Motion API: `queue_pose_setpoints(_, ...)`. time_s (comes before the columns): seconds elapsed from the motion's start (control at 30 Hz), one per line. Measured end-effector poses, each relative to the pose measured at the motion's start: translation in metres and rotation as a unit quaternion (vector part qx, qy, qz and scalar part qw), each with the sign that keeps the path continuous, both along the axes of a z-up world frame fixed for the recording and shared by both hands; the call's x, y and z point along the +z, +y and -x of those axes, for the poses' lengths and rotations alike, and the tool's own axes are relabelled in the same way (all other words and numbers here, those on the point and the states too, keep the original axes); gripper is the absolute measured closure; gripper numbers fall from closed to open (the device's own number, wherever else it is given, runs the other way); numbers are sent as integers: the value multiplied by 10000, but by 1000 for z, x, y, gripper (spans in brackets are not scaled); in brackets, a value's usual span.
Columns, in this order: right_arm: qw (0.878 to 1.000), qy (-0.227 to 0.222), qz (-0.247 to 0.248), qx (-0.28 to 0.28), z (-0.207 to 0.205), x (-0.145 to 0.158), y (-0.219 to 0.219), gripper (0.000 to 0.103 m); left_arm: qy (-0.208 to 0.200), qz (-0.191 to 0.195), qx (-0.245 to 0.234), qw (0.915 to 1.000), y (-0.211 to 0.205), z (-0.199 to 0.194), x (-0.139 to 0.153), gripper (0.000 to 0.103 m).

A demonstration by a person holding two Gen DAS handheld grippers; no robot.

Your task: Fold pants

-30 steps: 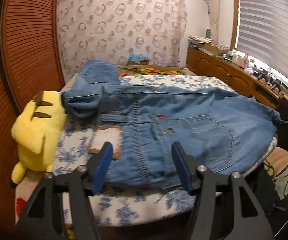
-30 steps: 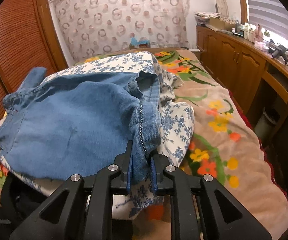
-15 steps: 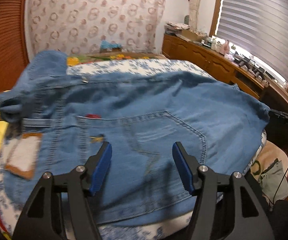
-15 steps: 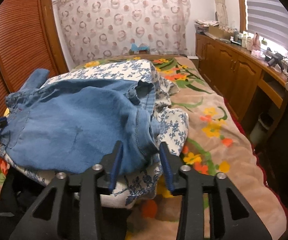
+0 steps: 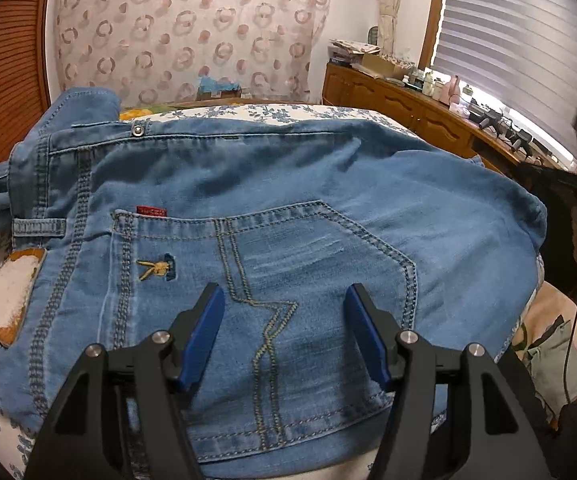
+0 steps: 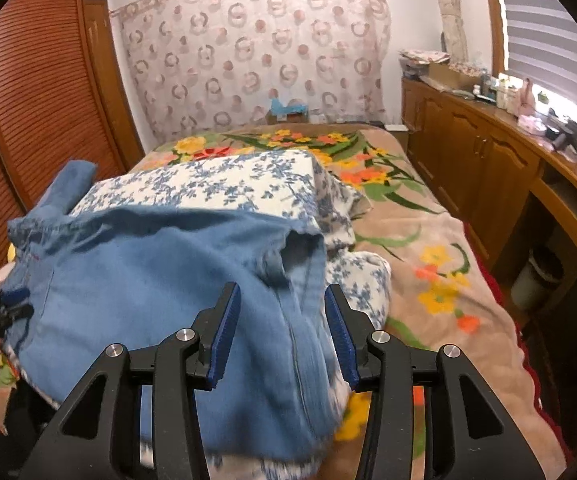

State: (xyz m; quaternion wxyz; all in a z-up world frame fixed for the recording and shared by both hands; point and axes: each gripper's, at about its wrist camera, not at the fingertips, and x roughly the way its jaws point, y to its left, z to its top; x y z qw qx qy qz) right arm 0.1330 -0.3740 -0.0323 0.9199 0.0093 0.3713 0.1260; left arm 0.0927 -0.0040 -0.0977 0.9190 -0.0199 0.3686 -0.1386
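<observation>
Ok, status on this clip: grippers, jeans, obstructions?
Left gripper open over back pocket. Right gripper open, hem released. Blue denim jeans lie folded on floral cushion.

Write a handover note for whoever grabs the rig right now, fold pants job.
Left gripper: open, empty, over the back pocket of the jeans.
Right gripper: open, empty, over the leg end; it let go of the hem a moment ago.
Jeans lie spread, folded lengthwise, on the floral pillow on the bed.
Done: lengthwise fold, leg end laid down.
Left: probably fold across and tidy.
</observation>
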Motion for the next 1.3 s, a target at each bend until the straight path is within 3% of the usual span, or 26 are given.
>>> queue_pose_setpoints(0.07, 9999, 123, 73, 65, -15, -3, 6, 66, -42, 7, 17, 10000, 1, 3, -1, 40)
queue_pose_setpoints(0.23, 9978, 563, 281, 186, -51, -17, 17, 73, -121, -5, 6, 9999, 1, 4, -3, 39)
queue_pose_setpoints(0.5, 9933, 1041, 422, 273, -82, -29, 25, 74, -123, 7, 10, 9999, 3, 4, -4, 38)
queue_pose_setpoints(0.53, 9930, 1055, 435, 288, -84, -29, 25, 75, -126, 5, 15, 9999, 3, 4, -4, 38)
queue_pose_setpoints(0.63, 9948, 894, 330, 357, -87, -21, 25, 99, -132, 17, 18, 9999, 2, 5, -5, 38)
queue_pose_setpoints(0.77, 9982, 486, 316, 144, -90, -1, 21, 103, -97, 36, -11, 9999, 3, 7, -3, 38)
queue_pose_setpoints(0.9, 9984, 167, 539, -99, -100, 15, 21, 103, -51, 118, 34, 9999, 5, 7, 1, 38)
queue_pose_setpoints(1.17, 9981, 254, 542, -135, -112, 7, 19, 101, -48, 94, 37, 9999, 8, 11, 6, 38)
queue_pose_setpoints(1.2, 9984, 282, 475, -104, -108, 7, 18, 99, -46, 94, 21, 9999, 7, 12, 7, 38)
queue_pose_setpoints(1.27, 9984, 258, 488, -124, -97, 7, 16, 78, -53, 79, -20, 10000, 3, 15, 9, 38)
queue_pose_setpoints(1.3, 9985, 183, 500, -125, -87, 8, 14, 74, -70, 60, -39, 10000, 2, 16, 11, 38)
